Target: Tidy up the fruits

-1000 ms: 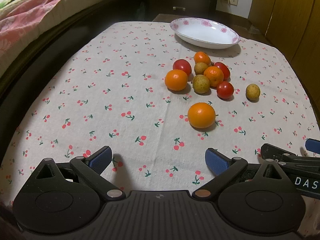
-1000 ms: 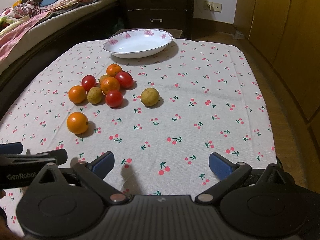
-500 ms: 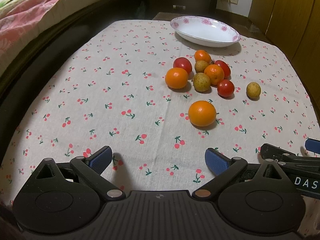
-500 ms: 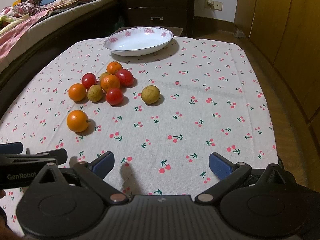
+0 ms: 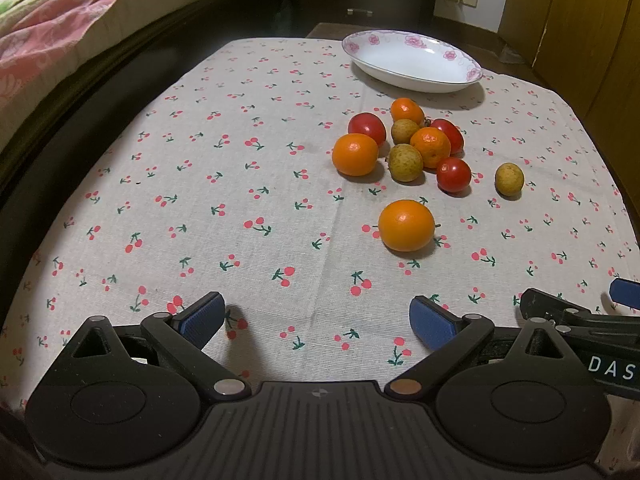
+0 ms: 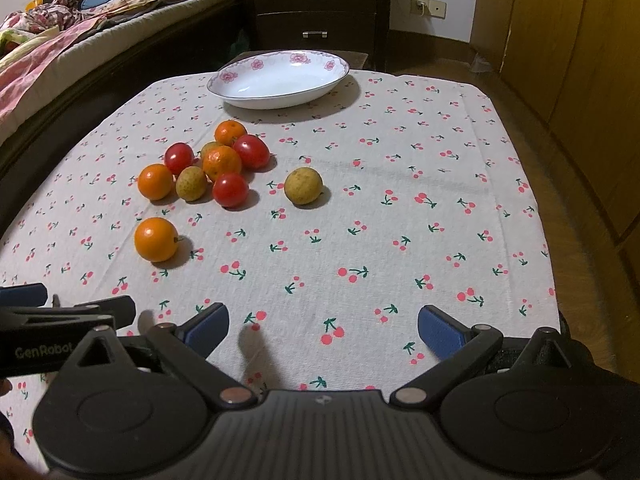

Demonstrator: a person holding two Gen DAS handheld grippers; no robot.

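A cluster of oranges, red tomatoes and yellow-brown fruits (image 5: 416,144) (image 6: 212,168) lies mid-table. One orange (image 5: 406,231) (image 6: 156,239) sits alone nearer me, and one yellow-brown fruit (image 5: 509,179) (image 6: 303,185) lies apart to the right. An empty white flower-rimmed dish (image 5: 412,60) (image 6: 278,78) stands at the far edge. My left gripper (image 5: 316,320) is open and empty over the near cloth. My right gripper (image 6: 322,326) is open and empty beside it.
The table carries a cherry-print cloth (image 5: 240,184) (image 6: 400,220). A bed with pink bedding (image 5: 60,32) runs along the left. A dark drawer chest (image 6: 316,12) stands behind the table; wooden cabinets (image 6: 580,60) line the right.
Both grippers have edged slightly forward toward the fruits and stay open. No fruit has moved.
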